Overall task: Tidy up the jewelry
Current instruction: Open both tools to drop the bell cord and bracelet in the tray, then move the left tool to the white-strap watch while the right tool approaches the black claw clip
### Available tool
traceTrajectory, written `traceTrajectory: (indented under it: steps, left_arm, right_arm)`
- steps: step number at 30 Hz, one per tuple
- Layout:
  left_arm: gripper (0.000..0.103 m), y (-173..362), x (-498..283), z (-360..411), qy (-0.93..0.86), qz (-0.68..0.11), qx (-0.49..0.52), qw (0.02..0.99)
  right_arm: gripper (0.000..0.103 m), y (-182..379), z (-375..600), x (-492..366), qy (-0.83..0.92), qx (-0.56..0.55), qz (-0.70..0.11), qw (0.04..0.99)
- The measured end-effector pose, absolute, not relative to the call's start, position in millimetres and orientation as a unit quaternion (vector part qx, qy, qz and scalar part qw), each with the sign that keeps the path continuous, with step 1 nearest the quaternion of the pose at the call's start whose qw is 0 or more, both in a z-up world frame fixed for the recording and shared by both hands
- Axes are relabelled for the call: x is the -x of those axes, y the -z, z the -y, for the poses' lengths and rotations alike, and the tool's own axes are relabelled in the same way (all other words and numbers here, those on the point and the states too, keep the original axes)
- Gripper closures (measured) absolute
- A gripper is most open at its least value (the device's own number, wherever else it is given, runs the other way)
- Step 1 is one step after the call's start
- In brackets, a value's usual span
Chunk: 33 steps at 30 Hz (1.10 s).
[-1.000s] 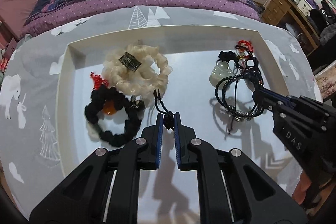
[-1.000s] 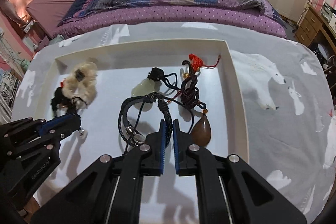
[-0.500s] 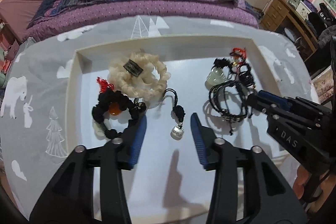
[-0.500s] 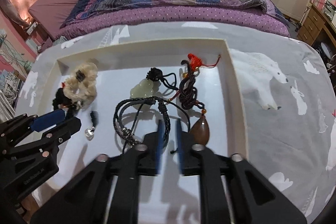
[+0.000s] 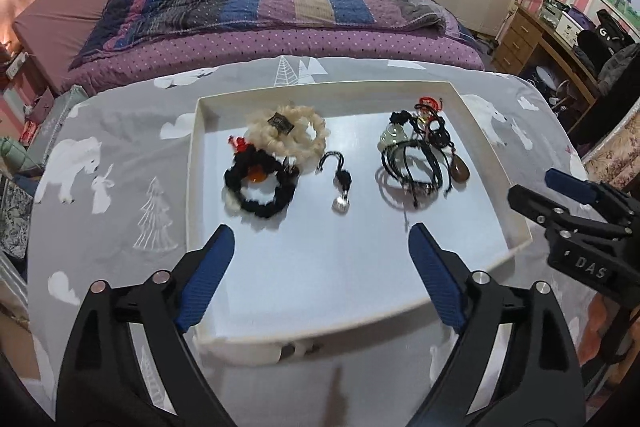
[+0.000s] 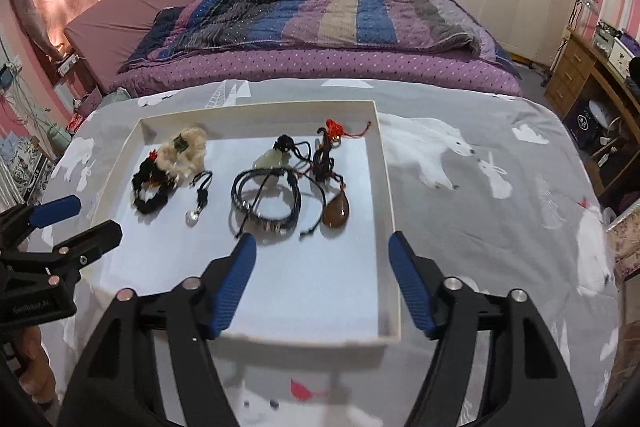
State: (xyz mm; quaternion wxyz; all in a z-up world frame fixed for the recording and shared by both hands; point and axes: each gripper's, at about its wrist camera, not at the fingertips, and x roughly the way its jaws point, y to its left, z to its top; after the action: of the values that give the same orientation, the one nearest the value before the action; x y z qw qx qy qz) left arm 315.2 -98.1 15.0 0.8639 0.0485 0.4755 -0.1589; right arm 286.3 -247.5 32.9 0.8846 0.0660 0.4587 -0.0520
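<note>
White tray (image 5: 516,227) sits on a surface covered with a grey cloth (image 5: 120,163) printed with polar bears, and all the jewelry lies inside it in two groups.

At the tray's left end a cream bead bracelet (image 5: 296,131) overlaps a black bracelet (image 5: 260,187) with an orange bead and a red tassel. Just right of them, apart from both, lies a short black cord with a silver charm (image 5: 342,205).

Toward the right end, coiled black cords (image 6: 266,203) lie tangled with a pale green pendant (image 6: 272,159), a dark knotted cord with a red tassel (image 6: 334,129) and a brown teardrop pendant (image 6: 336,213).

The left gripper (image 5: 320,267) hangs above the tray's near edge, its blue-padded fingers (image 5: 206,279) wide apart after just opening, with nothing between them; the silver charm lies on the tray floor beyond the tips.

The right gripper (image 6: 322,273) is over the tray's near right part, its fingers (image 6: 236,279) also spread, having just been opening, and empty; the black cords and the brown pendant rest on the tray ahead of the tips.

Each gripper shows at the edge of the other's view, both clear of the jewelry.

Beyond the surface stands a bed (image 6: 320,27) with a striped quilt, and a wooden desk (image 6: 580,75) to the right.
</note>
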Motion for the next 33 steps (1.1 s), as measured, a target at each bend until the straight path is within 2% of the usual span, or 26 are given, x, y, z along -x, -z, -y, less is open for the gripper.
traceTrajectory:
  steps: [2, 4, 11, 19, 27, 33]
  left_arm:
    - [0.005, -18, -302, 94, 0.153, -0.466, -0.054, 0.870]
    - [0.003, -22, -288, 89, 0.148, -0.458, -0.055, 0.875]
    - [0.003, -28, -245, 72, 0.152, -0.447, -0.054, 0.880]
    - [0.003, -29, -195, 51, 0.144, -0.439, -0.061, 0.885]
    - [0.003, -14, -149, 30, 0.139, -0.449, -0.080, 0.879]
    - [0.003, 10, -132, 22, 0.141, -0.491, -0.083, 0.856]
  right_arm:
    - [0.027, -37, 247, -273, 0.054, -0.067, -0.456, 0.886]
    - [0.023, -42, 246, -258, 0.059, -0.069, -0.452, 0.887]
    - [0.013, -59, 241, -206, 0.075, -0.060, -0.428, 0.899]
    - [0.011, -67, 236, -153, 0.077, -0.047, -0.403, 0.911]
    - [0.011, -43, 248, -103, 0.088, -0.071, -0.446, 0.888]
    - [0.011, -22, 255, -84, 0.098, -0.076, -0.486, 0.865]
